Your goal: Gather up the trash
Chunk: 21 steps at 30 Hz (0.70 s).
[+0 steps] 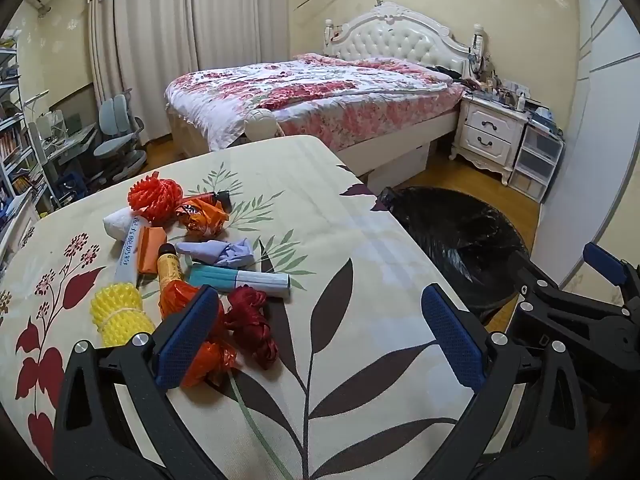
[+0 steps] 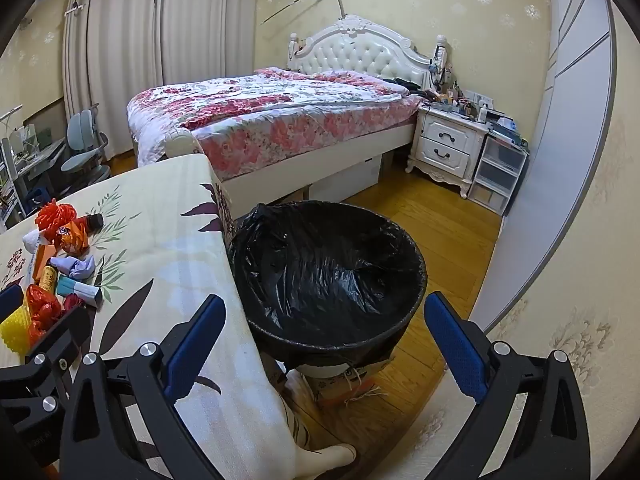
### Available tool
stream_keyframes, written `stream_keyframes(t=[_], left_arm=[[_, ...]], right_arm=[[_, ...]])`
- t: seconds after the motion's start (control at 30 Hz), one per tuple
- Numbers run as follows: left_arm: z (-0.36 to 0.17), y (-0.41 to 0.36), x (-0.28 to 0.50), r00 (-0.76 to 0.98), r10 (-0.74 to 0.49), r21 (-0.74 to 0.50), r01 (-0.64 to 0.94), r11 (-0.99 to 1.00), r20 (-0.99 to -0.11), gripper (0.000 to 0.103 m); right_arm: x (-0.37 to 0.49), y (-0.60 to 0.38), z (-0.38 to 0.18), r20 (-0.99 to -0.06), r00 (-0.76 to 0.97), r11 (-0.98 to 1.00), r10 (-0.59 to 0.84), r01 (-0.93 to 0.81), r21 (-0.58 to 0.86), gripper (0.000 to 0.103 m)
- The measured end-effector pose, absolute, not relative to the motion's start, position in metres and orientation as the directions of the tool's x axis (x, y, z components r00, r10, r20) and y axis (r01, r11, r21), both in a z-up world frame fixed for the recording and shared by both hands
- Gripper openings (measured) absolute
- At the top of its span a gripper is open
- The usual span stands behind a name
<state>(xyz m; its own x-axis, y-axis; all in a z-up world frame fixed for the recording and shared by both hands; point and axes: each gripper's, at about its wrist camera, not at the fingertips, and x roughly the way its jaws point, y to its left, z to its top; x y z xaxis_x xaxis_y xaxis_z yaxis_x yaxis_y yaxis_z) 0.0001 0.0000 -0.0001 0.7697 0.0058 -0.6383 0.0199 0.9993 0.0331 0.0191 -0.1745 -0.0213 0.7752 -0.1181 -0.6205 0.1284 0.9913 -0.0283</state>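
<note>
L gripper (image 1: 320, 336) spread wide, nothing between the blue pads, hanging over the table (image 1: 360, 240), which has a cream cloth w/ dark leaf and red flower print. R gripper (image 2: 324, 344) also wide open, empty, its L finger over the table edge, R finger over wood floor (image 2: 452, 232); bin w/ black liner (image 2: 328, 272) sits just ahead between the fingers, on the floor, touching the table's side.

Room: bedroom, floral-quilt bed (image 1: 312, 92) w/ white tufted headboard beyond the table, white nightstand (image 1: 488, 132) to its right, curtains (image 1: 152, 40) at back, desk chair (image 1: 120, 136) far left.

Trash is bunched on the table's left part, ahead-left of L gripper. Dark red string bundle (image 1: 252, 324) is just beside the L finger's tip; orange crinkled wrapper (image 1: 208, 356) partly hidden behind that finger. Yellow foam net (image 1: 120, 316) lies left of it. Teal/white box (image 1: 240, 280) has its long axis running L–R, slightly tilted down to the right. Yellow tube w/ dark cap (image 1: 170, 268) points away from the camera, cap at far end. White tube (image 1: 130, 252) runs near–far too, orange card (image 1: 150, 250) beside it. Lilac crumpled glove (image 1: 224, 252), orange snack bag (image 1: 200, 216), red-orange foam net (image 1: 154, 196) farther back. All well left of R gripper.
</note>
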Motion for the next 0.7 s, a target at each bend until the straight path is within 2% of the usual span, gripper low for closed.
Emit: stream_keyframes(t=[0.7], left_arm=[[-0.004,0.009,0.003,0.767,0.014,0.029,0.007,1.000,-0.642,0.099]], right_arm=[[0.019,-0.175,-0.020,-0.623,0.773,0.991,-0.116,0.129,-0.025,0.097]])
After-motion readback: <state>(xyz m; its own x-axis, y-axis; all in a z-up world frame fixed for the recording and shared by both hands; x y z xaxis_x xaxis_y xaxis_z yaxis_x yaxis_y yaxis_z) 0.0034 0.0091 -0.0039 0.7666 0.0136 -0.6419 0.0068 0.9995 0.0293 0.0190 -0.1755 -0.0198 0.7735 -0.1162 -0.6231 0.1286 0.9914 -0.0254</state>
